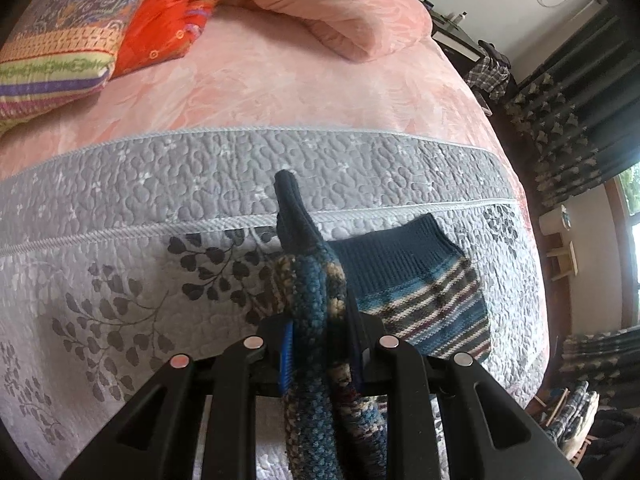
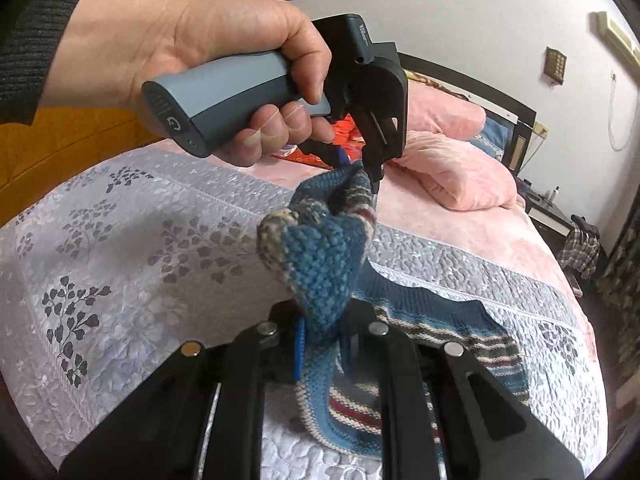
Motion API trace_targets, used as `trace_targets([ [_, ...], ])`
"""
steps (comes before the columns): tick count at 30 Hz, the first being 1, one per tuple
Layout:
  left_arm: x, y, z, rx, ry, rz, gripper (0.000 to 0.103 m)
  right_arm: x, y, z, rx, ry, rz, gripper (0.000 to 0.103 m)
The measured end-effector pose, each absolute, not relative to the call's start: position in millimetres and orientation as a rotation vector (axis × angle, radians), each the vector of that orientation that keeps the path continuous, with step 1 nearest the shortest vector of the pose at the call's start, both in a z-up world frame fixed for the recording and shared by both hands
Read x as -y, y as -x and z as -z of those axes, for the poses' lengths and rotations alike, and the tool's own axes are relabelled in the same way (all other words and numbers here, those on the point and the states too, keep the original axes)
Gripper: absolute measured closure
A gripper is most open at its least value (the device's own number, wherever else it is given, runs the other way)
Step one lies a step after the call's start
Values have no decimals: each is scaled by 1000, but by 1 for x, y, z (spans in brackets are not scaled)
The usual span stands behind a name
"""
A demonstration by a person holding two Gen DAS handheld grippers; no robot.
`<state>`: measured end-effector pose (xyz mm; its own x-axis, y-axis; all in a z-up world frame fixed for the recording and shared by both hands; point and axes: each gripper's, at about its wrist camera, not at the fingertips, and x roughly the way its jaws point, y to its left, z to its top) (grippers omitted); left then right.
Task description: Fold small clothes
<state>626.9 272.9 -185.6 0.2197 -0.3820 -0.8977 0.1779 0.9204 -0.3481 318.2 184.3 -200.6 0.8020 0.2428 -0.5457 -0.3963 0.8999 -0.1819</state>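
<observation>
Between our left gripper's (image 1: 320,344) jaws we pinch a bunched fold of the striped knit garment (image 1: 420,292); our right gripper's (image 2: 322,338) jaws are likewise clamped on it; its lifted part stretches between both tools above the grey quilt (image 2: 120,240), the rest lying on that quilt; beyond, pink bedding (image 1: 280,80).

Counts: 2 grippers, left gripper (image 1: 322,354) and right gripper (image 2: 322,344); 1 striped knit garment (image 1: 420,292); 1 hand (image 2: 192,56); 2 pink pillows (image 2: 456,168); 1 patterned folded quilt (image 1: 60,36).
</observation>
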Motion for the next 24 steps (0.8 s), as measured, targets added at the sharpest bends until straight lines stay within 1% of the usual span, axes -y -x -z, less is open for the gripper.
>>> trace_targets([
  [12, -223, -632, 176, -1292, 130, 399, 81, -144, -321, 196, -539, 253, -292, 91],
  [24, -168, -638, 184, -1304, 88, 429, 81, -103, -325, 201, -552, 224, -242, 91],
])
